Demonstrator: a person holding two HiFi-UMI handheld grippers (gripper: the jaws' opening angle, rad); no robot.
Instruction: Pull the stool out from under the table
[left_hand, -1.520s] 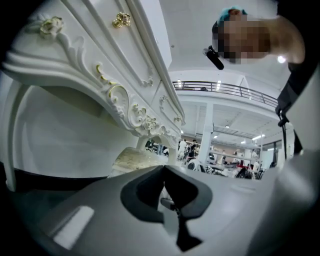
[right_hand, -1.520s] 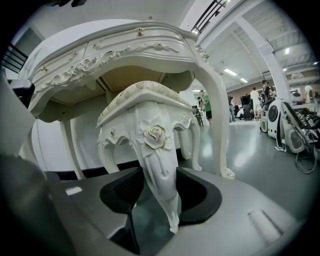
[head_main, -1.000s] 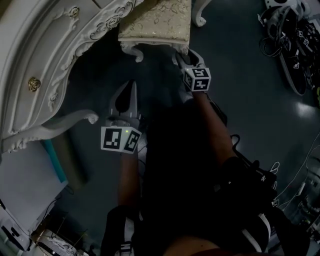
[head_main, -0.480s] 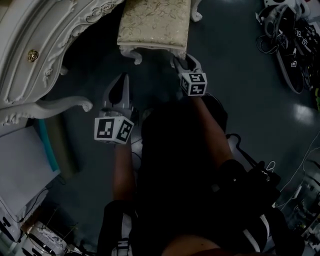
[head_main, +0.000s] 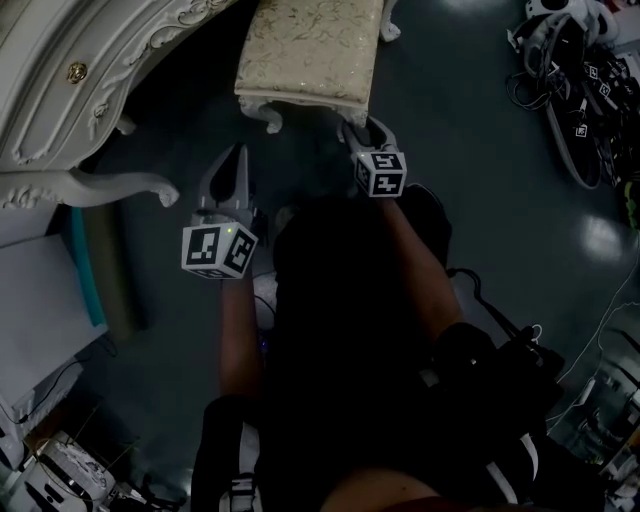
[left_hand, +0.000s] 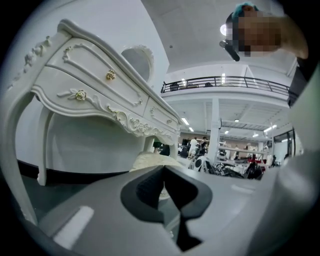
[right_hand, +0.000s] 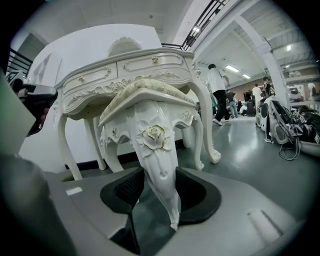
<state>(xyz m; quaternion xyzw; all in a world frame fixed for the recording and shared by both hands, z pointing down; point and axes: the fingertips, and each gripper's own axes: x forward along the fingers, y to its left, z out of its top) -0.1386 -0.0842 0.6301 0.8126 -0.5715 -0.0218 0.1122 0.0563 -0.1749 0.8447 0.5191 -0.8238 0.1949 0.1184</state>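
**Head view.** The stool (head_main: 310, 45) stands on the dark floor (head_main: 470, 150) at the picture's upper centre, just to the right of the carved front of the white table (head_main: 60, 100). The cushion's near edge runs across the picture, slightly lower at its right end. The cushion's far part is cut off by the upper picture edge, so its long axis cannot be determined. The right tongs (head_main: 362, 128) sit at the stool's near right corner, below the cushion edge and touching the stool. The left tongs (head_main: 238, 160) hang over bare floor, apart from the stool, below and to the left of its near left leg (head_main: 272, 112). Their tips taper to a single point aimed toward that leg.

**Left gripper view.** The dark pads (left_hand: 147, 187) meet along a centre line, with nothing between them: the left tongs are closed and empty. The stool cushion shows beyond them, below the table's carved apron.

**Right gripper view.** The gripped leg (right_hand: 159, 160), carved with a rose, stands upright between the two pads (right_hand: 125, 192) and tapers downward to a small foot. Both pads press against its sides: the right tongs hold the leg at a narrow opening. Behind it the cushion lies level, in front of the table's drawers.
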